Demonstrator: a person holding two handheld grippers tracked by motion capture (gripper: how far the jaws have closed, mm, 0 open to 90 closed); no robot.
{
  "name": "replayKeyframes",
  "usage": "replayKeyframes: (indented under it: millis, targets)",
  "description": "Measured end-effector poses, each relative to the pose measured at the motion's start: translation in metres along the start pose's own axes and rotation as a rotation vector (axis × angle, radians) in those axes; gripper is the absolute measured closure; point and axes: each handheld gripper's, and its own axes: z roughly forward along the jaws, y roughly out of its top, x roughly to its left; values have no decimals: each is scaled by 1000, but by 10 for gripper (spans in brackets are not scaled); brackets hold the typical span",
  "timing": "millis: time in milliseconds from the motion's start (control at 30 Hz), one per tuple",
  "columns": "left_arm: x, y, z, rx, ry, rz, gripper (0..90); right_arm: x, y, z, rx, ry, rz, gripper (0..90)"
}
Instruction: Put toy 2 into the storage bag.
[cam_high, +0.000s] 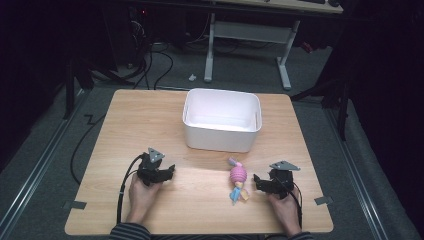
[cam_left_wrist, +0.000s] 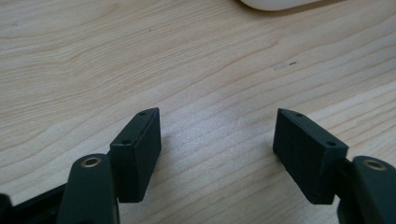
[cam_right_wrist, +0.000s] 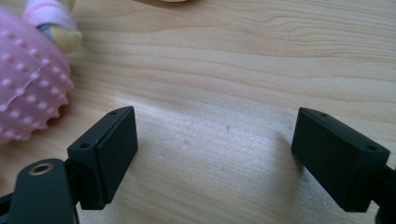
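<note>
A small doll in a pink knobbly dress (cam_high: 238, 176) lies on the wooden table (cam_high: 200, 210), its yellow and blue end toward the front edge. My right gripper (cam_high: 258, 181) rests on the table just right of the doll, open, with bare wood between its jaws. In the right gripper view (cam_right_wrist: 212, 135) the pink dress (cam_right_wrist: 28, 84) lies left of the left jaw, apart from it. My left gripper (cam_high: 170, 171) sits at the front left of the table, open and empty. Its own view (cam_left_wrist: 217, 135) has bare wood between the jaws.
A white rectangular bin (cam_high: 222, 120) stands open at the table's middle back; its rounded edge (cam_left_wrist: 280, 3) peeks in at the top of the left gripper view. Cables trail from both grippers toward the front edge. Desk legs and cords stand on the dark floor beyond the table.
</note>
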Motion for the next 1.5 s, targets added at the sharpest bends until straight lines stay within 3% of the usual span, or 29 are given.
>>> replayKeyframes:
  millis: [200,533,767,967,1133,1200,1500]
  targets:
    - [0,0,0,1,2,-5,306,-1,1,-2,16,25,-19,186]
    - [0,0,0,2,1,-6,293,5,4,-23,16,122,-84,254]
    - [0,0,0,1,-3,-7,289,22,14,-41,7,175,-151,268]
    - [0,0,1,1,-6,-4,280,34,24,-46,2,202,-193,259]
    - [0,0,1,2,-6,-3,278,38,29,-46,-3,227,-199,255]
    - [0,0,1,2,-6,-3,277,44,35,-45,15,250,-208,250]
    - [0,0,1,4,-8,0,273,59,52,-31,113,263,-213,248]
